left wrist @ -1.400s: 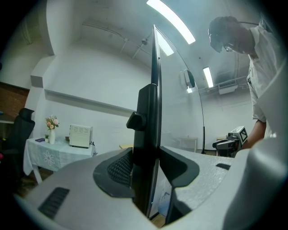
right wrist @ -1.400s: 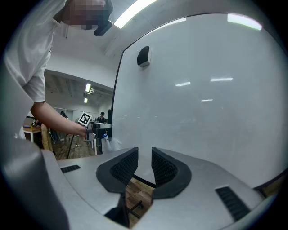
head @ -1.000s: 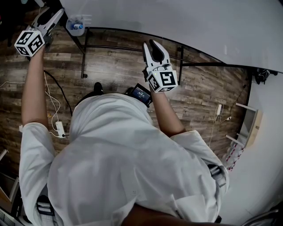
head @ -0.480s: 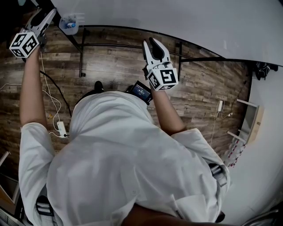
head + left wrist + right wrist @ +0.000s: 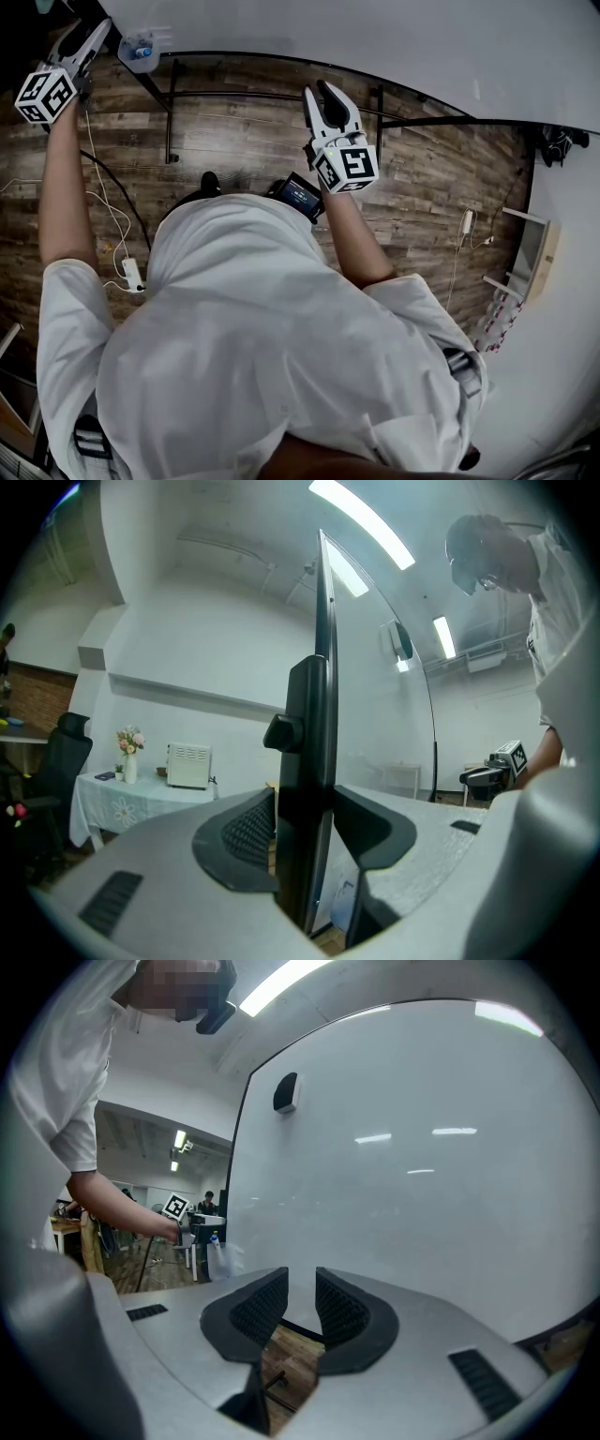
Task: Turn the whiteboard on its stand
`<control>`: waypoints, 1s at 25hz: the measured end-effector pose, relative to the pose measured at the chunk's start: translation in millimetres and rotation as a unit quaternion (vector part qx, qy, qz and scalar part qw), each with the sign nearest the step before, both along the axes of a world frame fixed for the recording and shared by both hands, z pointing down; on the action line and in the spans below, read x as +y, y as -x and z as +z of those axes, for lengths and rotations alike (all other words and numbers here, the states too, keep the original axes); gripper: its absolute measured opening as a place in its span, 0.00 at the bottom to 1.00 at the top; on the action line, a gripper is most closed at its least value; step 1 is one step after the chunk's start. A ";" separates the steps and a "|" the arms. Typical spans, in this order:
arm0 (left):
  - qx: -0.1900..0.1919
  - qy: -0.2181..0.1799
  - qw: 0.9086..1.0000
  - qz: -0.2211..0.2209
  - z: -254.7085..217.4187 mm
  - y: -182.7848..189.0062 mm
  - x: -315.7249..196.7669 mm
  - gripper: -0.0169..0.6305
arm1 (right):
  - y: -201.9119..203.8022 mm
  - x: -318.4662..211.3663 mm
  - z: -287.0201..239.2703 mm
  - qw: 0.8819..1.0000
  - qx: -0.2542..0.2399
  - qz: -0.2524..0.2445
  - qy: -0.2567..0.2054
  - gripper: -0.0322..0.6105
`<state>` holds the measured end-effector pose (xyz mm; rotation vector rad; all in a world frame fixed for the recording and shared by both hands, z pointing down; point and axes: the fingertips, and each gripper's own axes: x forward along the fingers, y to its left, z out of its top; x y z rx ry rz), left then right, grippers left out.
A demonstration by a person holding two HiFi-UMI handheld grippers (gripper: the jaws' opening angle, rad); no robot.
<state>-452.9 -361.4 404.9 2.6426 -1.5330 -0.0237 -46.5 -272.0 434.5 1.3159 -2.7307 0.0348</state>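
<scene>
The whiteboard stands upright on its black stand and fills the top of the head view. My left gripper is at the board's left end. In the left gripper view the board's black edge frame runs between the jaws of my left gripper, with both pads against it; these jaws have just been opening a little. My right gripper points at the board's face from a short way off. Its jaws stand open with a narrow gap and nothing in it.
A water bottle sits by the board's left end. Cables and a power strip lie on the wood floor at the left. A shelf stands at the right. Beyond the board are a table with a white appliance and a chair.
My left gripper has moved left, and the board's left end, the stand post and the bottle have shifted left with it. The right gripper has stayed put.
</scene>
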 end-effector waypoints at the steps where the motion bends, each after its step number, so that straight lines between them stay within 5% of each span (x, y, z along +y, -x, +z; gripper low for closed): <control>1: 0.000 0.000 1.000 0.000 0.0 0.6 -0.6 0.34 | -0.2 0.4 0.4 1.000 0.000 0.000 0.000 0.19; 7: 0.006 -0.001 1.000 -0.005 2.6 4.6 -1.8 0.34 | 2.4 3.3 3.5 1.000 0.002 -0.001 0.002 0.19; 11: -0.021 -0.007 1.000 -0.009 -1.1 3.1 -0.7 0.34 | 7.6 6.7 1.9 1.000 0.003 -0.003 0.001 0.19; 15: -0.026 -0.020 0.998 -0.044 -2.1 7.1 7.6 0.34 | 20.5 14.0 4.0 1.000 0.003 -0.008 0.003 0.19; 25: 0.010 -0.062 0.992 -0.107 -17.6 -2.2 95.6 0.33 | 35.1 30.5 -5.1 1.000 -0.007 -0.011 -0.009 0.18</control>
